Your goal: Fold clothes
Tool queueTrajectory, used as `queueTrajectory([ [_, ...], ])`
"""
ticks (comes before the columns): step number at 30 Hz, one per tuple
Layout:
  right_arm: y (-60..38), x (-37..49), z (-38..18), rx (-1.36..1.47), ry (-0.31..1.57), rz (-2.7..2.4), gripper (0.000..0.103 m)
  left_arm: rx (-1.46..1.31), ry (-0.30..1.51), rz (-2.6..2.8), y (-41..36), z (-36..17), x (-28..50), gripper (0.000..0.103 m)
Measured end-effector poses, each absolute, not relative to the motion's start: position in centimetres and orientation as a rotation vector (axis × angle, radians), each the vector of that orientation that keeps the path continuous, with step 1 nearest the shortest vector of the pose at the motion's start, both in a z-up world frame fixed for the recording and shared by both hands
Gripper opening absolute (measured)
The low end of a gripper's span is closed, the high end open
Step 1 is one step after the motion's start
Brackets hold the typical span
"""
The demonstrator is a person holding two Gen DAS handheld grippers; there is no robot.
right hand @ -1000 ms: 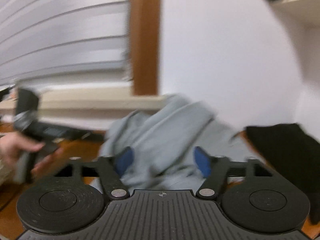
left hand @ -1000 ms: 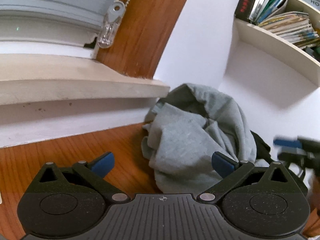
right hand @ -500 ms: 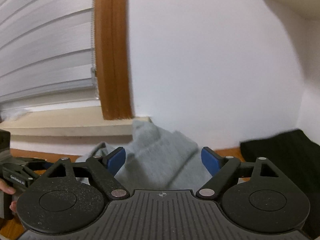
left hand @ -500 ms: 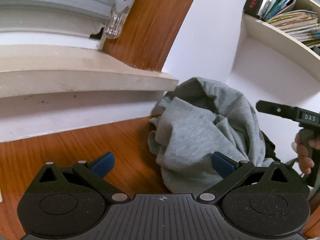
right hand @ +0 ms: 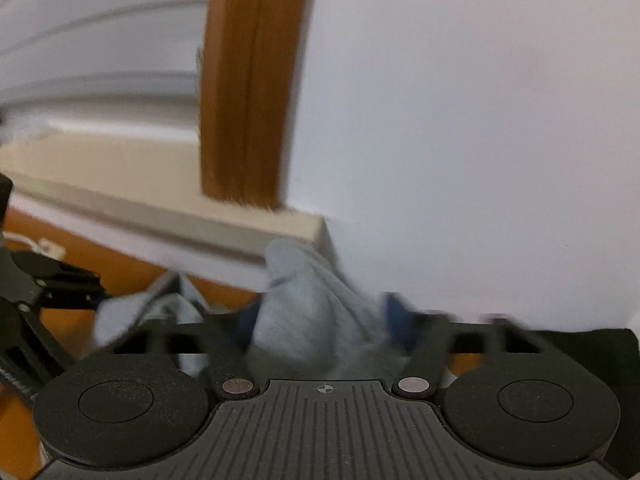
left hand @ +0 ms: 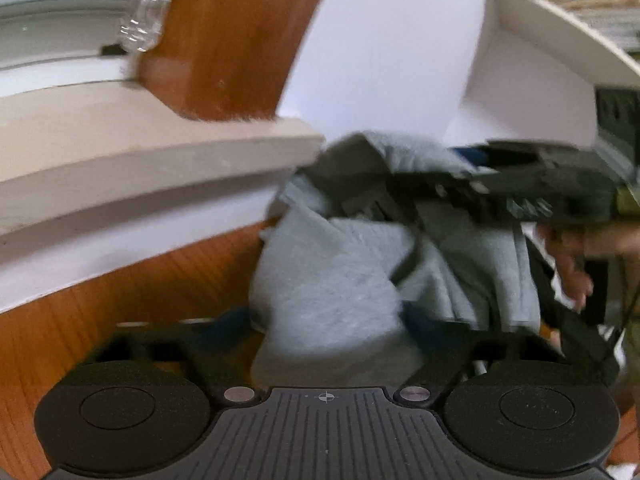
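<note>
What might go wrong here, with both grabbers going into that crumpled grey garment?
The grey garment is bunched, so the left gripper and right gripper may pinch several layers rather than one edge. A black garment lies beside it and might get dragged along.

Domestic room, likely a study or bedroom corner. Wood-grain desk (left hand: 120, 300) set against a white wall (right hand: 460, 140) under a window: pale stone-like sill (left hand: 140, 152), white slatted blinds (right hand: 100, 40), brown wooden frame (right hand: 248, 80). Curved cream wall shelf (left hand: 560, 28) carries stacked magazines (left hand: 600, 4). Crumpled grey garment (left hand: 340, 280) on the desk.
</note>
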State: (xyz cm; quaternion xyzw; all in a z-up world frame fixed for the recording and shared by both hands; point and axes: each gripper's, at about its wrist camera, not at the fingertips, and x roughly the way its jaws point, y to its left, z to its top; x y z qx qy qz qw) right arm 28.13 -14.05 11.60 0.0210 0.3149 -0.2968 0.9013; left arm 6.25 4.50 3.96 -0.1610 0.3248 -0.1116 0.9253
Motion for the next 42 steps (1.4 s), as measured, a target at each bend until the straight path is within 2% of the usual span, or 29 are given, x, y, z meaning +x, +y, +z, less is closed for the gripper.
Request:
queueTrajectory([
  [1, -14.3, 27.7, 11.6, 0.043, 0.665, -0.612, 0.018, -0.330, 0.679, -0.234, 4.4, 3.8, 6.4, 0.022],
  [4, -14.2, 25.4, 12.1, 0.033, 0.649, -0.648, 0.013, -0.293, 0.650, -0.205, 4.5, 4.2, 5.5, 0.012],
  [8, -13.0, 21.3, 14.2, -0.031, 0.602, -0.781, 0.008, -0.262, 0.575, -0.150, 5.6, 6.2, 3.6, 0.009],
  [15, -10.0, 12.4, 20.0, -0.120, 0.561, -1.032, 0.007, -0.237, 0.436, -0.083, 8.9, 11.4, -0.9, 0.009],
  [20, -8.0, 7.0, 21.9, -0.123, 0.608, -1.165, 0.008, -0.258, 0.420, -0.069, 11.4, 11.5, -4.6, 0.009],
  [22, -7.6, 6.3, 21.2, -0.093, 0.639, -1.145, 0.011, -0.288, 0.442, -0.082, 12.3, 10.1, -5.7, 0.009],
  [25, -7.1, 6.6, 19.4, -0.077, 0.669, -1.116, 0.023, -0.323, 0.468, -0.096, 12.8, 7.6, -6.8, 0.009],
  [27, -7.2, 7.8, 18.5, -0.046, 0.653, -1.084, 0.038, -0.336, 0.470, -0.102, 13.1, 6.8, -7.0, 0.010],
  [30, -7.5, 10.2, 17.2, 0.014, 0.611, -1.008, 0.049, -0.354, 0.473, -0.112, 13.6, 5.8, -7.2, 0.010],
  [33, -8.1, 12.3, 14.6, 0.098, 0.585, -0.897, 0.057, -0.373, 0.475, -0.121, 14.1, 4.7, -7.4, 0.012],
  [39, -8.9, 15.0, 6.8, 0.237, 0.561, -0.766, 0.057, -0.309, 0.516, -0.100, 14.1, 4.2, -7.3, 0.026],
  [41, -8.7, 15.3, 5.2, 0.255, 0.559, -0.768, 0.059, -0.309, 0.529, -0.088, 14.4, 3.9, -7.2, 0.036],
  [42, -8.6, 15.5, 4.4, 0.264, 0.558, -0.769, 0.060, -0.309, 0.535, -0.083, 14.5, 3.8, -7.1, 0.049],
])
